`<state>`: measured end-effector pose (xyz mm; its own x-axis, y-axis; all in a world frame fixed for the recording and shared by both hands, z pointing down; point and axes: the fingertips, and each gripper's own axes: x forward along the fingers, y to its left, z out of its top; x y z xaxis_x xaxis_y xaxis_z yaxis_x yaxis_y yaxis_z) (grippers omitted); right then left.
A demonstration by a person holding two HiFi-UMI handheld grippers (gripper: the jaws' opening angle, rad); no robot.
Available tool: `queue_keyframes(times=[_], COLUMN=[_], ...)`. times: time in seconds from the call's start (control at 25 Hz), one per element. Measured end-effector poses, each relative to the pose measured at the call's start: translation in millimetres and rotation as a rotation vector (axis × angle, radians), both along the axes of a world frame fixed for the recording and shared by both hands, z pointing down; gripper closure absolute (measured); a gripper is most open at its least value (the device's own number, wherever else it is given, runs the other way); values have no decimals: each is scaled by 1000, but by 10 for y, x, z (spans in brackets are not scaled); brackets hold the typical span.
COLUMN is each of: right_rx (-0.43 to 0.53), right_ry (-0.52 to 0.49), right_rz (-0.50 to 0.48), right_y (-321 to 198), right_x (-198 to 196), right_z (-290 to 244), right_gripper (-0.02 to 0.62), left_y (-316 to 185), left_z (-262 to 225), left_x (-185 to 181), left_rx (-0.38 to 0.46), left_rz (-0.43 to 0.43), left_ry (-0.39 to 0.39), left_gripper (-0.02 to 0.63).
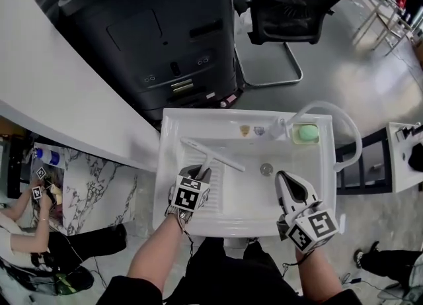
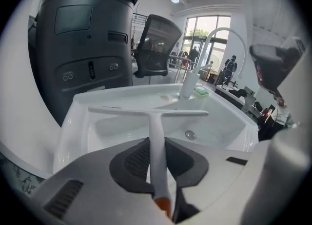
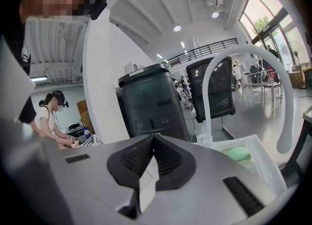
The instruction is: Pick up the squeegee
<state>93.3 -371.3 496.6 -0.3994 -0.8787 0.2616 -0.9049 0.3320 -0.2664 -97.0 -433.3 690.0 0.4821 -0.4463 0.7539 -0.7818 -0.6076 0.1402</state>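
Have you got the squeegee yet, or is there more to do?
Nearly there. Done: the left gripper is clamped on the handle of the squeegee. In hand: it holds the squeegee over the sink. Left: raise it clear; I can't tell whether the blade is off the basin. The right gripper is shut and empty.

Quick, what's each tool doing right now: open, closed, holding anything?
Left tool: closed on the squeegee, gripping its handle.
Right tool: closed, holding nothing.
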Motion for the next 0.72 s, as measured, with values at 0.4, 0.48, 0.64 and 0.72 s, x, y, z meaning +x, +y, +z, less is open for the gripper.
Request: queue_keyframes(times=[0.4, 0.48, 0.64, 0.72], right_rx=[73, 86, 113, 128], right_ry=[-6, -11, -16, -16], right_rz=[-121, -145, -201, -236], right_y=[179, 221, 326, 388], right_x=[45, 91, 166, 188], right_z=[-283, -335, -424, -480], right_gripper=[578, 578, 578, 578], left_y=[333, 447, 706, 848], left_z=[-1039, -1240, -1625, -1821], left_x=[119, 156, 220, 254], left_rx=[191, 228, 298, 336], left_rz=[-100, -122, -182, -217], left_ry=[110, 128, 174, 199], left_gripper=[528, 528, 528, 528])
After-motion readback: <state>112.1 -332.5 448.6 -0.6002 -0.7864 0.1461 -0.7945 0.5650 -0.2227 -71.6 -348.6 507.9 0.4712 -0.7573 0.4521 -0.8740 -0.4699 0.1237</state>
